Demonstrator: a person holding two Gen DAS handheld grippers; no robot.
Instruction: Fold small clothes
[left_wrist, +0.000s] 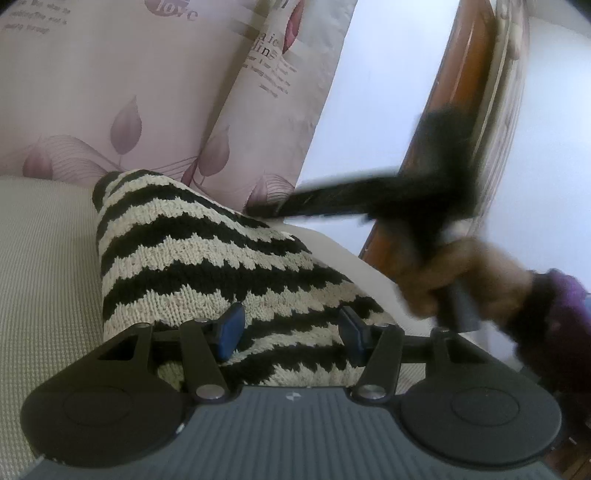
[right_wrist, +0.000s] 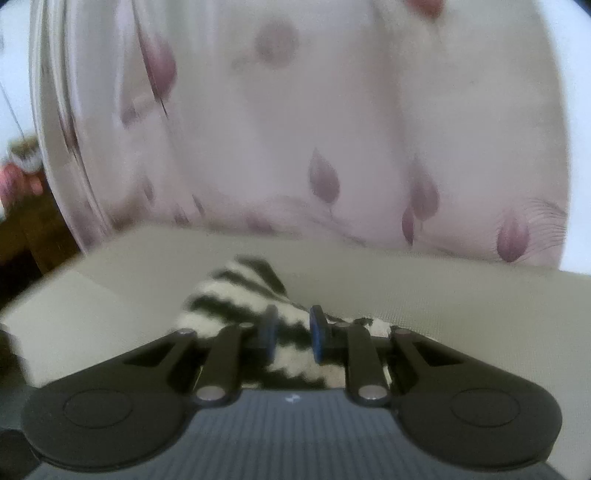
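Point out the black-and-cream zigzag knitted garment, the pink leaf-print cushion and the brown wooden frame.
Black-and-cream zigzag knitted garment (left_wrist: 207, 258): left wrist view, middle of the knit.
Pink leaf-print cushion (left_wrist: 147, 92): left wrist view, its front face.
Brown wooden frame (left_wrist: 461, 85): left wrist view, upper rail.

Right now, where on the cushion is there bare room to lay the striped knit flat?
Bare seat cushion lies left of the striped knit, bordered behind by the flowered pillow. In the right wrist view, more bare cushion runs right of the knit, below the pillow. The knit's right side is crowded: the right hand-held gripper and the hand cross there, near the wooden frame.
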